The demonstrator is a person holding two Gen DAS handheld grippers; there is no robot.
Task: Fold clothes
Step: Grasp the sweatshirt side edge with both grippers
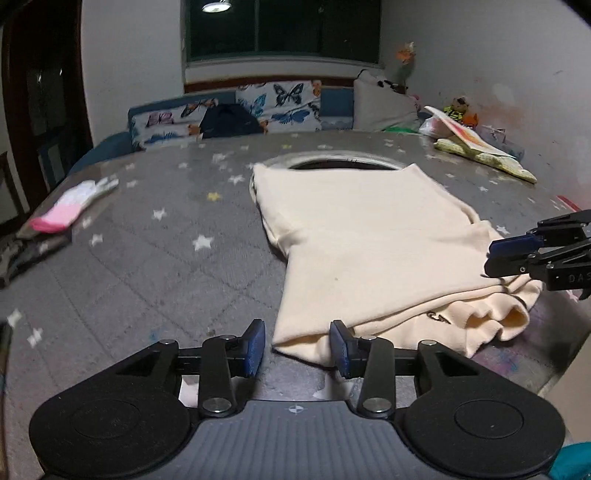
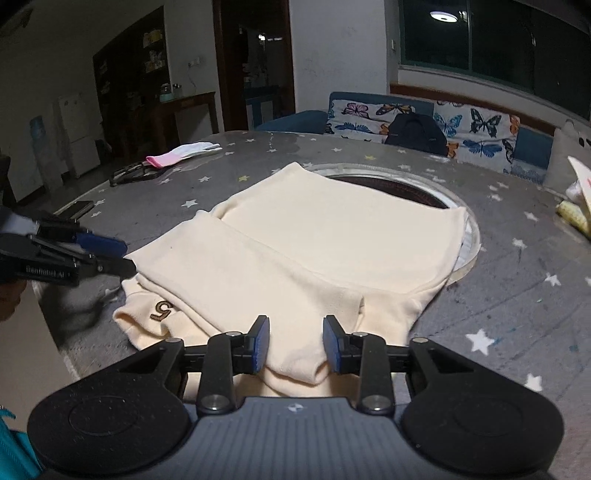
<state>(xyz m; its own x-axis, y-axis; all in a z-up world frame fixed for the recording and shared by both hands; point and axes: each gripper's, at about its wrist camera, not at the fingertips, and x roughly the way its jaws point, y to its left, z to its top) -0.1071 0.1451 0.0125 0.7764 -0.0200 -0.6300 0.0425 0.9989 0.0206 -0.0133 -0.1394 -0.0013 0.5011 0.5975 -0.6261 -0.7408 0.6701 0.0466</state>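
Grey star-printed cloth is covering the round table (image 1: 155,258), and a cream garment (image 1: 369,251) is lying folded near its front edge, its far end overlapping the rim of a circular opening (image 1: 343,162) in the middle. A pink-and-white glove (image 1: 70,205) is resting far off to the left. Behind the table a butterfly-patterned sofa (image 2: 461,125) is standing under a dark window (image 1: 280,29), with a dark bag (image 2: 415,134) sitting on it.

Both tools are hanging just over the garment's near edge. The left gripper (image 1: 297,345) is spread wide at the cloth's corner, holding nothing; the right gripper (image 2: 295,345) is likewise parted above a fold, gripping nothing.

Embroidery (image 2: 160,308) on the lower layer is showing only partly. Clutter (image 1: 476,144) at the table's right side is looking blurred, and the opening's inside is too dark to read.
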